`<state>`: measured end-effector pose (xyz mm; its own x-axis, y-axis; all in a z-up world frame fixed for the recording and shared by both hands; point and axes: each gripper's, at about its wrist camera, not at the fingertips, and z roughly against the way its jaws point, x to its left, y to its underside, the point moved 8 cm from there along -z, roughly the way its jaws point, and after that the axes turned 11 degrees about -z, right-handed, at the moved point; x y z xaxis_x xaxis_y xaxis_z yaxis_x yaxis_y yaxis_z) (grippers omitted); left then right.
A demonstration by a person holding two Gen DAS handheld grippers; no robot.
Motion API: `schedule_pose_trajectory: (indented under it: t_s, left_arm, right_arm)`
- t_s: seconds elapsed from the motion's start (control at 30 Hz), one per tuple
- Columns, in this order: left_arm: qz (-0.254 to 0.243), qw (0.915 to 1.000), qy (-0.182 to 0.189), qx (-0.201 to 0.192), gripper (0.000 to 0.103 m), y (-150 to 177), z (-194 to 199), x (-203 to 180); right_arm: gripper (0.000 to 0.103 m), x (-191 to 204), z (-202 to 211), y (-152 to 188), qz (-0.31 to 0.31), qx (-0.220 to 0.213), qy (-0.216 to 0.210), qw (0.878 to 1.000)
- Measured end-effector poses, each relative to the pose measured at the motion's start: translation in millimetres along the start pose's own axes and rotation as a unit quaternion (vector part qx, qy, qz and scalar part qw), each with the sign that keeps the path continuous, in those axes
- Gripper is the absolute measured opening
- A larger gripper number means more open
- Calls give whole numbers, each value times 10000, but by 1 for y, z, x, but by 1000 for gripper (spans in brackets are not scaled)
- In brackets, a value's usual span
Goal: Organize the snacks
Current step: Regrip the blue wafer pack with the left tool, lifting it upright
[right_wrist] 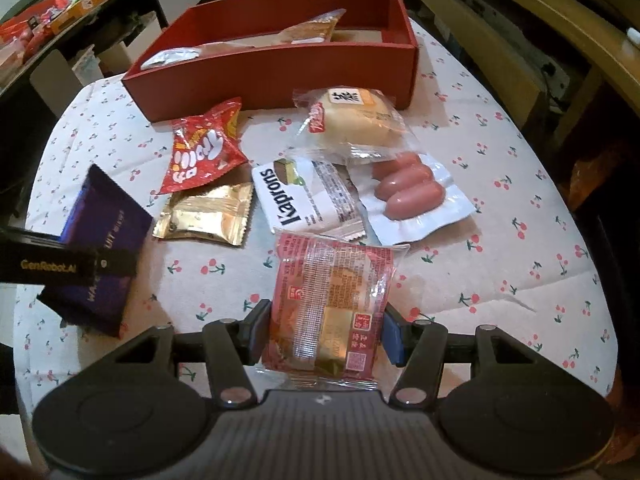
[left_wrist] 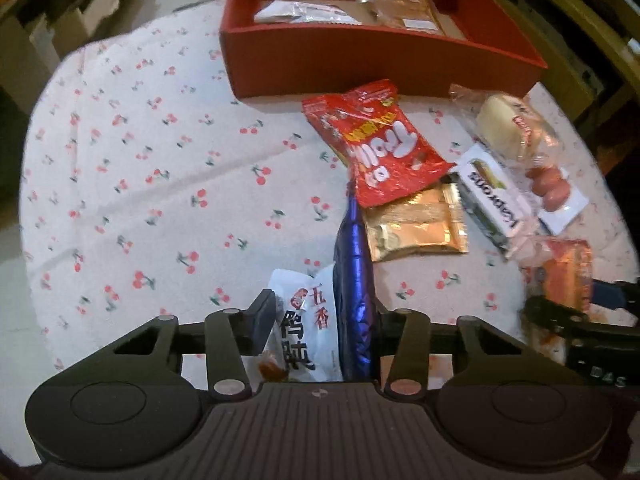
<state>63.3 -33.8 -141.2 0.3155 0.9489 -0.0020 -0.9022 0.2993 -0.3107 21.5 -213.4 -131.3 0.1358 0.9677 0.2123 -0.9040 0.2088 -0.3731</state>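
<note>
My left gripper (left_wrist: 320, 316) points down at the cherry-print tablecloth (left_wrist: 140, 180). It is shut on a purple packet (left_wrist: 354, 280) standing on edge, with a white packet with Chinese characters (left_wrist: 308, 320) squeezed beside it. In the right wrist view the purple packet (right_wrist: 104, 216) is tilted under a left finger (right_wrist: 112, 262). My right gripper (right_wrist: 326, 332) is shut on a red-and-clear wrapped cake (right_wrist: 332, 300) just above the cloth. A red open box (right_wrist: 280, 76) at the back of the table holds a few packets.
Between the grippers and the box lie a red Trolli bag (right_wrist: 200, 152), a gold packet (right_wrist: 208, 216), a white Kaprons packet (right_wrist: 304, 196), a wrapped bun (right_wrist: 356, 120) and packed sausages (right_wrist: 412, 192). Wooden furniture (right_wrist: 520, 20) stands on the right, cluttered shelves (right_wrist: 60, 4) on the left.
</note>
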Motion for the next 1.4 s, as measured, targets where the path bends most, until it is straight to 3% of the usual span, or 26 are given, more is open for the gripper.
schedule_pose_trajectory:
  t_s: [0.17, 0.27, 0.43, 0.57, 0.63, 0.8, 0.93, 1.07, 1.2, 1.4]
  left_arm:
    - [-221, 9997, 78, -78, 46, 2, 8, -13]
    - [-357, 9991, 146, -151, 51, -1, 12, -19]
    - [-393, 9992, 15, 28, 51, 5, 4, -17]
    - [-379, 9984, 250, -345, 60, -2, 24, -22]
    - [-545, 9971, 340, -408, 60, -7, 30, -34]
    - [-825, 9954, 471, -152, 62, -2, 18, -56]
    - [-568, 9973, 447, -154, 73, 4, 19, -40]
    - [-136, 9994, 205, -259, 73, 7, 23, -8]
    - [294, 9976, 594, -212, 71, 9, 15, -6]
    - [-292, 9938, 1041, -251, 69, 2, 15, -59]
  right_arm:
    - [63, 1, 0, 0, 14, 6, 12, 10000]
    - [63, 2, -1, 0, 22, 13, 12, 10000]
    - [63, 1, -1, 0, 14, 31, -10, 10000]
    - [63, 2, -2, -1, 17, 48, -12, 10000]
    - [63, 4, -2, -1, 37, 51, -21, 10000]
    - [63, -3, -1, -1, -74, 42, 19, 10000]
    - [63, -6, 0, -2, -113, 25, 3, 9999]
    - [63, -3, 0, -2, -57, 19, -33, 10000]
    - [63, -1, 0, -2, -42, 10, -41, 10000]
    - [63, -5, -1, -2, -105, 29, 53, 9999]
